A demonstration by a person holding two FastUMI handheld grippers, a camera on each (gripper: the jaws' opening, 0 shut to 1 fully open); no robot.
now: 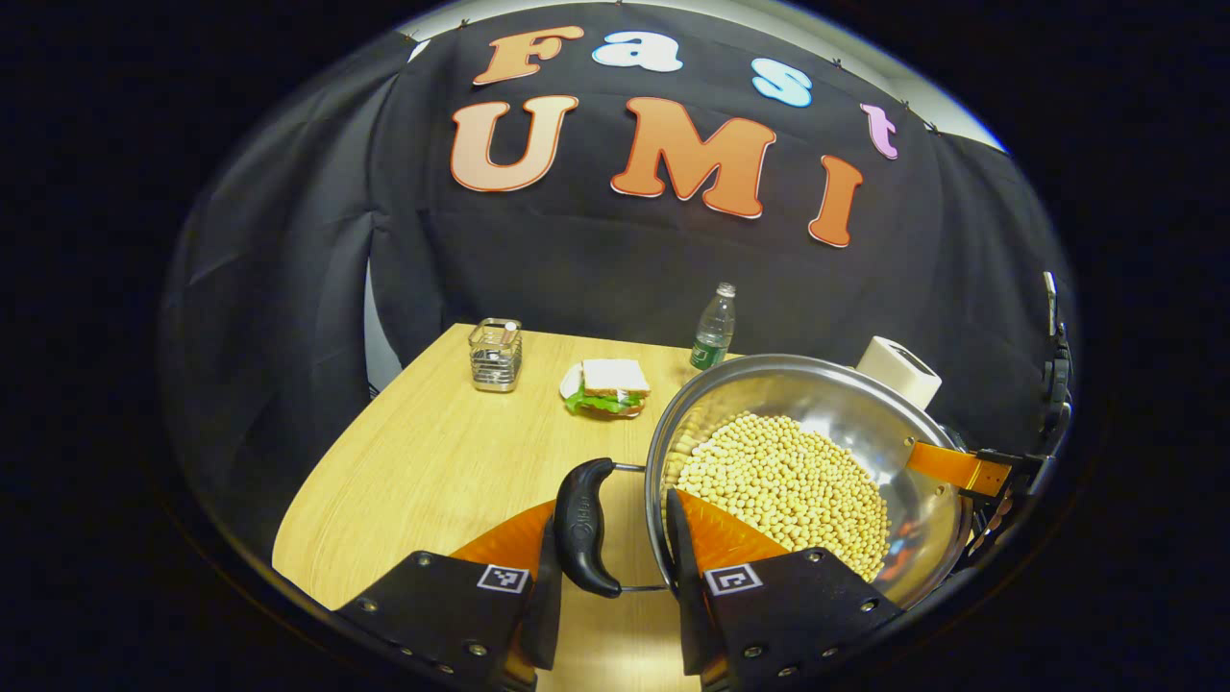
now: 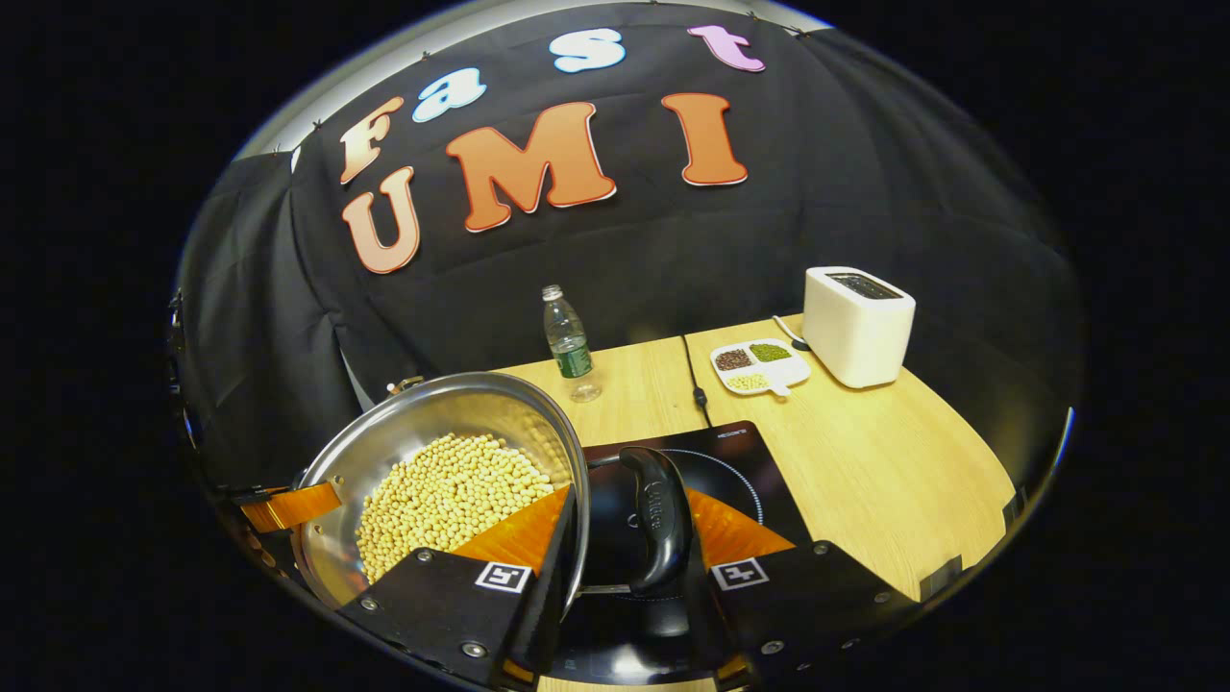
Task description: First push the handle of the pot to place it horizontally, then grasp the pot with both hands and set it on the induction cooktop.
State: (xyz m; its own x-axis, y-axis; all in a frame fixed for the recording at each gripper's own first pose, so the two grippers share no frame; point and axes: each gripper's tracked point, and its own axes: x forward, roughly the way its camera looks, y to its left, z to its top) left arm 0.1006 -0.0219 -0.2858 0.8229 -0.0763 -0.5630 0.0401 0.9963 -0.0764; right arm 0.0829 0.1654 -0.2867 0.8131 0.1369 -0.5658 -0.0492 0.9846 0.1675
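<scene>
Pot handle [image 2: 655, 519] — cooktop [image 2: 759, 481] beneath

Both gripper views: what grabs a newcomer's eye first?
The shiny steel pot heaped with pale yellow beans, held between both tools by its black side handles. In the right gripper view, the black glass induction cooktop lies just beyond it, with a white toaster at the table's far right.

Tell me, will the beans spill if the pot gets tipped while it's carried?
Probably, yes. The beans lie loose and uncovered in the pot, so they'd likely slide or roll toward the low side. The heap probably makes it heavy, and the shiny metal looks slippery.
</scene>
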